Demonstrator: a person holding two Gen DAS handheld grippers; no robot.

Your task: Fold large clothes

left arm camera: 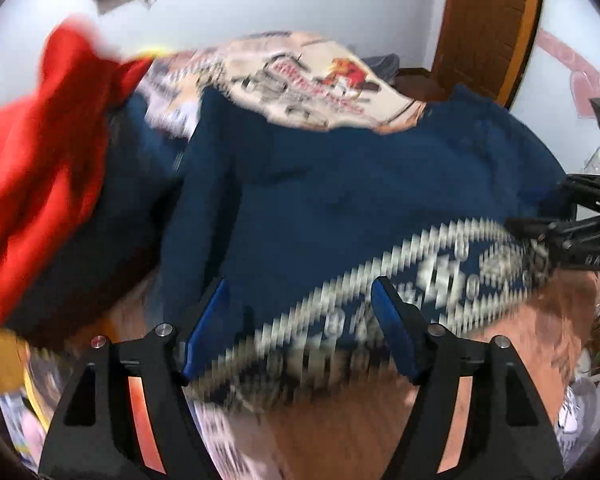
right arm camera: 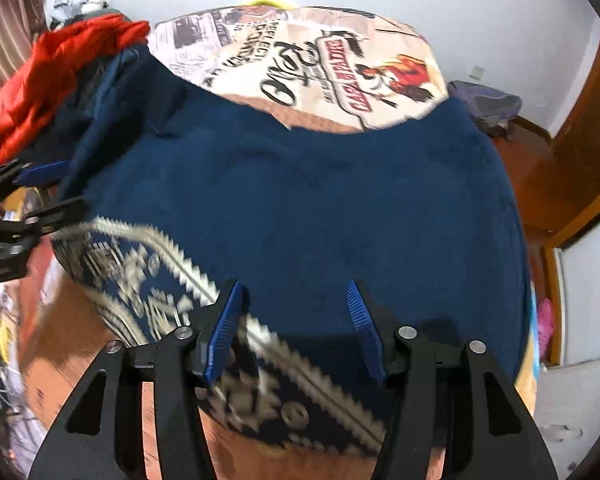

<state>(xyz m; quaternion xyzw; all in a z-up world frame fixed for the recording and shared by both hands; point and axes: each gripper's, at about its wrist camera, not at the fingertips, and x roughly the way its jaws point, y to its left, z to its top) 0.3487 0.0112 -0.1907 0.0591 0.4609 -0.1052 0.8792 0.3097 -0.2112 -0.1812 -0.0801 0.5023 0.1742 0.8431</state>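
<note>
Hovering both grippers, left gripper [left arm camera: 300, 328] and right gripper [right arm camera: 296, 328], jaws spread, over navy sweater [right arm camera: 320, 208]; patterned hem [right arm camera: 260, 360] overhanging near edge may slide off.

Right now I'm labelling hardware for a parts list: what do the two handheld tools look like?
Both match. The left tool and right tool each have two black angular fingers with triangular cut-outs, silver round pivot pins, and blue ribbed pads on the inner faces. Orange-red strips show through the frame slots. No cables or sleeves are visible on them.
</note>
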